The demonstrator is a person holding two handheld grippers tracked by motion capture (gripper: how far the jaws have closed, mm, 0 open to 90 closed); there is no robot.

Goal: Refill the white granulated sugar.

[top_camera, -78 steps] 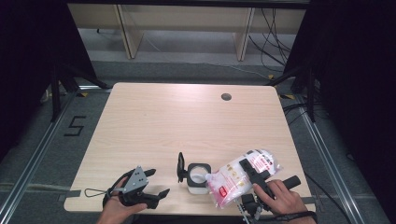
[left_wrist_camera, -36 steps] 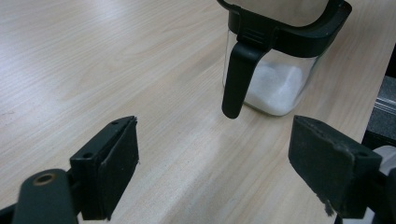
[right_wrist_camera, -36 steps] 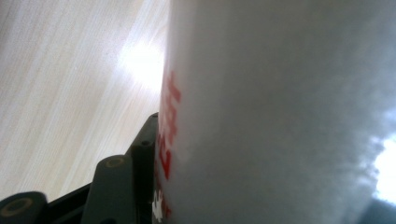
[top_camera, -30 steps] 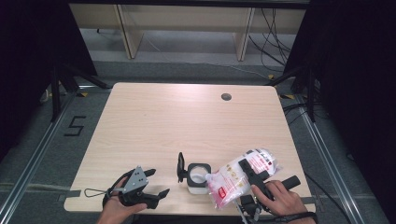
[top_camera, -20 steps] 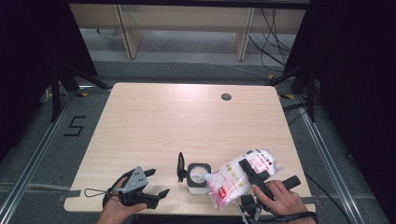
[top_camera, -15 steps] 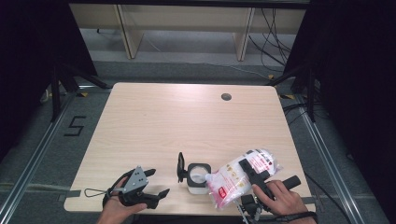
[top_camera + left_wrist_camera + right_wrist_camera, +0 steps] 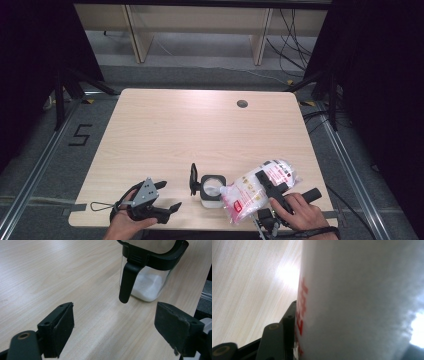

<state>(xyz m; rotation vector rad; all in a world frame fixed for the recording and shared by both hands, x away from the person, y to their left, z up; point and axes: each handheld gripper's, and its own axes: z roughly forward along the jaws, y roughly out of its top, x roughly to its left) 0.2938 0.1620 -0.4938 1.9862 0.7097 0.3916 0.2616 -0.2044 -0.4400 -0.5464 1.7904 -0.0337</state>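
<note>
Pouring appears to be the step in hand: the right tool is clamped on a plastic bag of white granules, tilted so its lower corner sits at the open mouth of the jar. In the right tool view the bag presses against the one visible pad, red print just beside it. Across the earlier frames and this one, nothing has shifted: bag, jar and both hands keep the same places, so the pour is either holding steady or paused. Judgement: the jar is partly filled, task roughly midway.

Left tool rests near the front edge of the counter, jaws wide apart and empty. In the left tool view the jar stands just ahead, clear glass with a black collar, a black handle hanging down its side, and a white layer on its bottom.

Farther off, a dark round grommet sits near the back of the counter, well apart from the work.
</note>
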